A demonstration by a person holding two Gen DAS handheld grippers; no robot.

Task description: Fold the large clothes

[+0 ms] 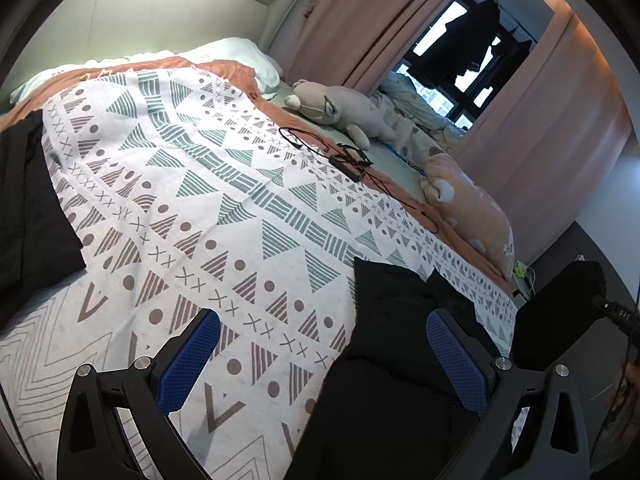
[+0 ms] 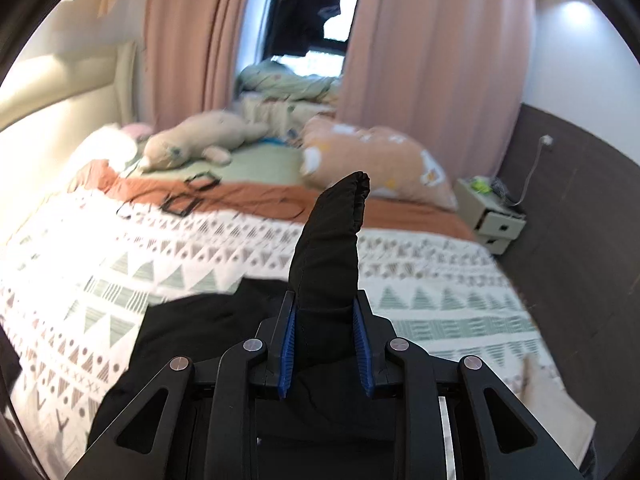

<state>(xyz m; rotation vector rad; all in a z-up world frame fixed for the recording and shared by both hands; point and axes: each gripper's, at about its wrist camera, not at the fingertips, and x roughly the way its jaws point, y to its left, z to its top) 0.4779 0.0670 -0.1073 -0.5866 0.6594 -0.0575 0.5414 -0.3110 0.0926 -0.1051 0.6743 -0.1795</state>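
Bed (image 1: 224, 184) w/ patterned cover, mid mostly bare. Right claw (image 2: 324, 344) nearly closed, pinching black garment (image 2: 328, 248), rest at near edge. Left claw (image 1: 324, 356) wide apart, holding nothing, over garment.

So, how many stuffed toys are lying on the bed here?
1: a grey plush animal toy lies on the far side of the bed, near the pink curtains, beside an orange printed pillow. Others may be hidden among the rumpled bedding behind it.
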